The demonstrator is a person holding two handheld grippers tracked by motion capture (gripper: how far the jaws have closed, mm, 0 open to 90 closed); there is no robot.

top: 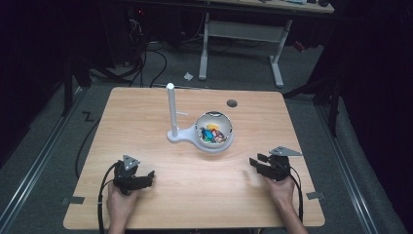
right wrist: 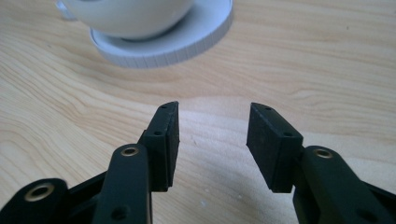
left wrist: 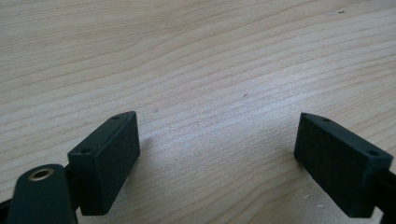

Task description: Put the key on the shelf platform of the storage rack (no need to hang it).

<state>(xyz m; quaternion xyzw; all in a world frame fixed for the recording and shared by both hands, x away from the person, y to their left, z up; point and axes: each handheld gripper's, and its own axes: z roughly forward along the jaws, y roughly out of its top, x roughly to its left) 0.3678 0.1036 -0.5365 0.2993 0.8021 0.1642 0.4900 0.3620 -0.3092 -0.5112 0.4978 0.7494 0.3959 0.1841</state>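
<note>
A white bowl [top: 214, 130] holding several small colourful pieces sits on the round base of a white stand [top: 171, 111] with an upright post, at the middle of the wooden table [top: 146, 112]. My left gripper [top: 146, 176] rests low at the front left, held by a hand; its jaws stand wide apart over bare wood [left wrist: 215, 140], nothing between them. My right gripper [top: 258, 162] sits at the front right, jaws open and empty [right wrist: 212, 135], pointing toward the bowl [right wrist: 126, 16] and the stand's round base [right wrist: 187, 39].
A dark round hole [top: 232, 103] marks the table's far right part. Beyond the table stand a white desk frame [top: 243, 44] and loose cables on the grey floor. The table's front edge lies just behind both hands.
</note>
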